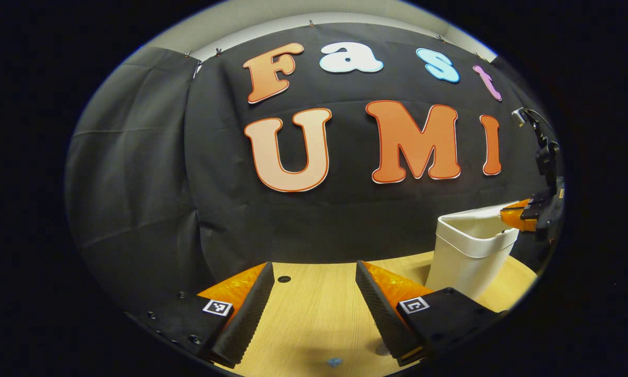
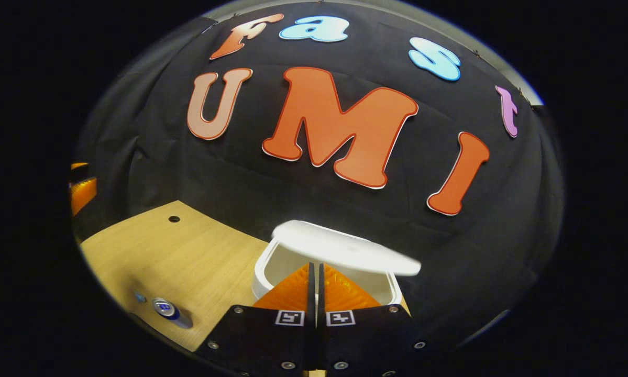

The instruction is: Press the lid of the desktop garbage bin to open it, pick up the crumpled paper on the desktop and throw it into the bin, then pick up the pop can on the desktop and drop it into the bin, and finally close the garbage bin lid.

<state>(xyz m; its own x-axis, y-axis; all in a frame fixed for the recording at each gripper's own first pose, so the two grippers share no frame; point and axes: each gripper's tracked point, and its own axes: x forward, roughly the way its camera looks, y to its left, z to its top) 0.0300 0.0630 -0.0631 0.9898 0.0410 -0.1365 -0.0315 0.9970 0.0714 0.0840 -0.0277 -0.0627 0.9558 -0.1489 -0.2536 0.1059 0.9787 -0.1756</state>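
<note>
Wooden desktop (image 1: 314, 314) below us — our left gripper (image 1: 314, 309) gapes empty; our right gripper (image 2: 314, 285), fingers together, hovers over the half-lidded bin (image 2: 272, 267).

The left gripper (image 1: 314, 293) hangs level with its two fingers (image 1: 251, 309) spread wide apart, nothing between them, tips pointing forward; the right gripper (image 2: 314, 283) has its fingers (image 2: 293, 290) pressed together with the thinnest slit between, tips converging to a point ahead, nothing clamped; from the left gripper view the right gripper (image 1: 523, 214) shows far off to the right and higher, its tips pointing leftward; from the right gripper view a part of the left gripper (image 2: 82, 191) shows at the far left edge.
</note>
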